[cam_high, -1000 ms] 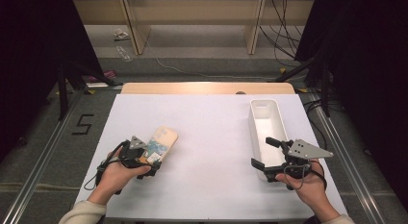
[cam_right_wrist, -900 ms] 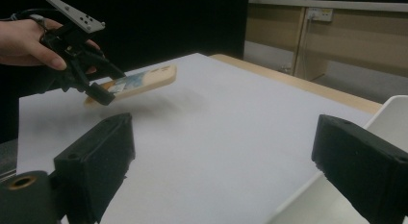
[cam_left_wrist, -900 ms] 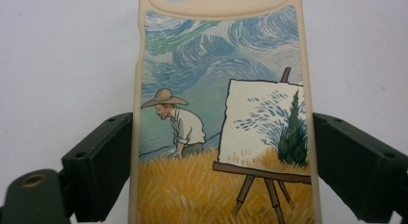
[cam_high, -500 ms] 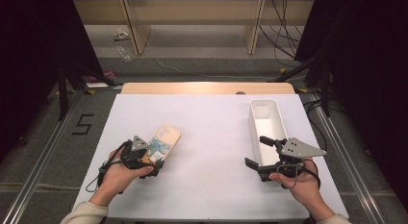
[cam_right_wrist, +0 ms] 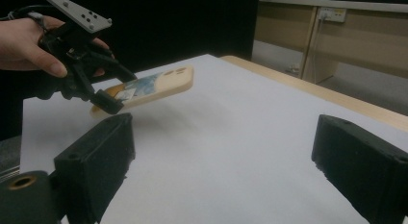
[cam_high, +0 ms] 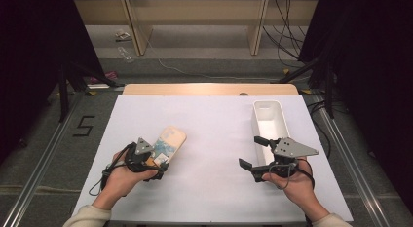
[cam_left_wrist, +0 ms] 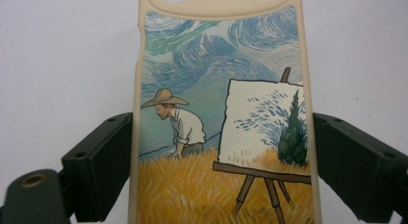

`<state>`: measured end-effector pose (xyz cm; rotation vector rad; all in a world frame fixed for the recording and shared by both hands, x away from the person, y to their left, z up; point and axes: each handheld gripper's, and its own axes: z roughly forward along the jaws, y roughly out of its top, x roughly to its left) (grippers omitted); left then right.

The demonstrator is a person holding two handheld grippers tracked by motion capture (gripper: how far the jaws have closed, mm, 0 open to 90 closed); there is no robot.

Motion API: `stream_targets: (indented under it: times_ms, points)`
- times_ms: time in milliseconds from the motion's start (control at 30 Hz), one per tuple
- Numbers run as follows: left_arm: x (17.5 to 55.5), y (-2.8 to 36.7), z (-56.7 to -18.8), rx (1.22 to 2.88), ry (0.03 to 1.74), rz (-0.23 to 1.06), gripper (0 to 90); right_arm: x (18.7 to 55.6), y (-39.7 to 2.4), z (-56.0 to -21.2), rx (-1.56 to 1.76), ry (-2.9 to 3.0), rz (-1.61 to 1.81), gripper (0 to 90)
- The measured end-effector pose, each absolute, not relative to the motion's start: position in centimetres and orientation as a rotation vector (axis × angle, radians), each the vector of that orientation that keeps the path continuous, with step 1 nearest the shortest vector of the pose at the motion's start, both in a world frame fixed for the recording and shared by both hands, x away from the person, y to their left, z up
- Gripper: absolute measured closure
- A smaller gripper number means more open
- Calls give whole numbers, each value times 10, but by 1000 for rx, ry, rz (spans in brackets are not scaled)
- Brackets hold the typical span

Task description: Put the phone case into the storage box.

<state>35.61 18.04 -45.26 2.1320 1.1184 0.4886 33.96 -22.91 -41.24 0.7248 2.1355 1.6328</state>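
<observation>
A cream phone case (cam_high: 169, 141) with a painted scene of a man in a straw hat and an easel (cam_left_wrist: 221, 137) is clamped between the two black jaws of my left gripper (cam_high: 159, 158). In the right gripper view the case (cam_right_wrist: 154, 87) hangs tilted a little above the white table, camera end up, with the left gripper (cam_right_wrist: 113, 96) shut on its lower end. My right gripper (cam_high: 253, 152) stands open at the table's right side. It points left toward the case, and nothing is between its jaws (cam_right_wrist: 223, 156).
A long white bin (cam_high: 254, 121) lies on the right of the white table (cam_high: 214, 120), just beyond the right gripper. A wooden strip (cam_high: 209, 89) runs along the table's far edge. Beyond it are floor, cables and shelving.
The right gripper has shifted left, away from the bin, and turned toward the left hand. The left gripper keeps its hold on the case, which has barely moved.
</observation>
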Motion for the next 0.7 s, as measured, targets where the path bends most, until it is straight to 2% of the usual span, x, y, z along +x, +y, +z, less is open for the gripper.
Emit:
stream_targets:
  times_ms: [700]
  points:
    - [351, 166, -450, 2140, 1059, 488, 109, 348, -209, -411, 734, 2146, 1639, 87]
